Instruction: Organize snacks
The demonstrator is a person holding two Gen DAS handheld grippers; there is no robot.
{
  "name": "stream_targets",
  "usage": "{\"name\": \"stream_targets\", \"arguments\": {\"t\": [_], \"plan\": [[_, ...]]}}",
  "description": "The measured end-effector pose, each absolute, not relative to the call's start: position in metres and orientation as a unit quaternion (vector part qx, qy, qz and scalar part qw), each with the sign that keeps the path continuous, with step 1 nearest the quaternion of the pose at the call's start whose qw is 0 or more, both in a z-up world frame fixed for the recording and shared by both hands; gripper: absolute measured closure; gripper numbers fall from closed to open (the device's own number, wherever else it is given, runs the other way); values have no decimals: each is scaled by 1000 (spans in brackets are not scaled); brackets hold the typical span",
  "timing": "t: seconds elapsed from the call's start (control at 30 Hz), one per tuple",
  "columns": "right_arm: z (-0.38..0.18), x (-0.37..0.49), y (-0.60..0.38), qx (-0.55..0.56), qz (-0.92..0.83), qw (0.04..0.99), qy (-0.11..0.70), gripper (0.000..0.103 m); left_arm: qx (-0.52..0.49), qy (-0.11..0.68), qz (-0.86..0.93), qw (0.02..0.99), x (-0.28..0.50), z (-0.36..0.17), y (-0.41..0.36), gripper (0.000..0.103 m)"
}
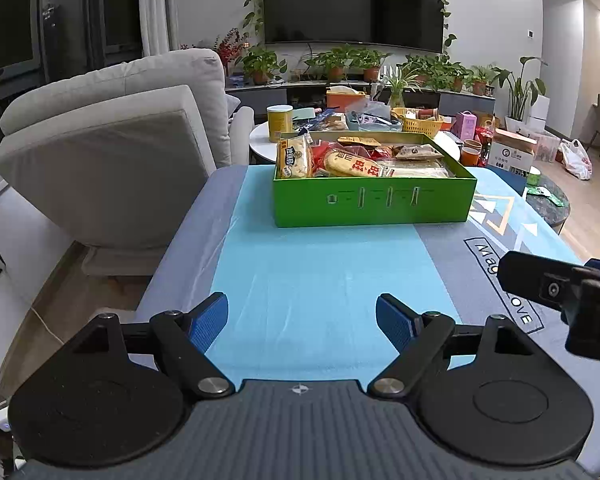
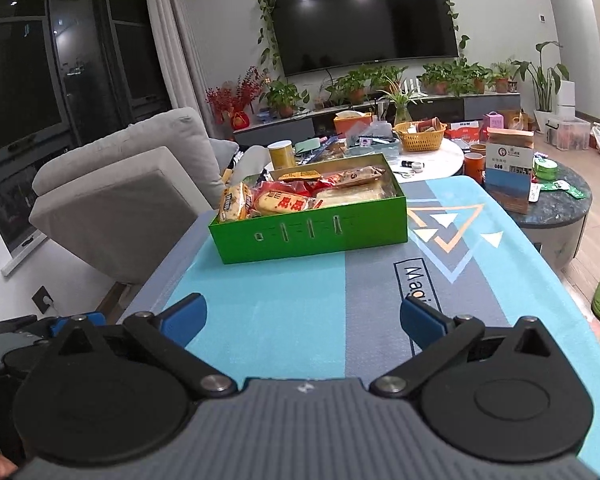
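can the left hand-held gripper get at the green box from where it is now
Probably yes: the left hand-held gripper is open and empty, and only bare blue tabletop lies between it and the green box.

Open green rectangular cardboard box, upright on the blue cloth, filled with flat-lying packaged snacks

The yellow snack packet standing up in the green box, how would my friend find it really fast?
Look at the blue table cover, then the green box sitting at its far end. Inside, at the box's left end, the yellow snack packet stands upright against the wall. Its neighbours, like the red-lettered packet, lie flat.
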State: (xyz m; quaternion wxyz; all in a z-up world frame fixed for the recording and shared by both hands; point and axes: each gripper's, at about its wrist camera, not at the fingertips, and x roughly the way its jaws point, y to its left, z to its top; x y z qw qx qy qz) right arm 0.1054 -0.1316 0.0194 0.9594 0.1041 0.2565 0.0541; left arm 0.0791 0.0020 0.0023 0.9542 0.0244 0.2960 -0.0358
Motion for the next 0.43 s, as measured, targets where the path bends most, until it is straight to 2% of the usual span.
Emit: {"name": "stream_targets", "arguments": {"t": [0.43], "plan": [[19,103,-126,93,55,962,252,44,21,288,-32,957,74,2,6,23]]}}
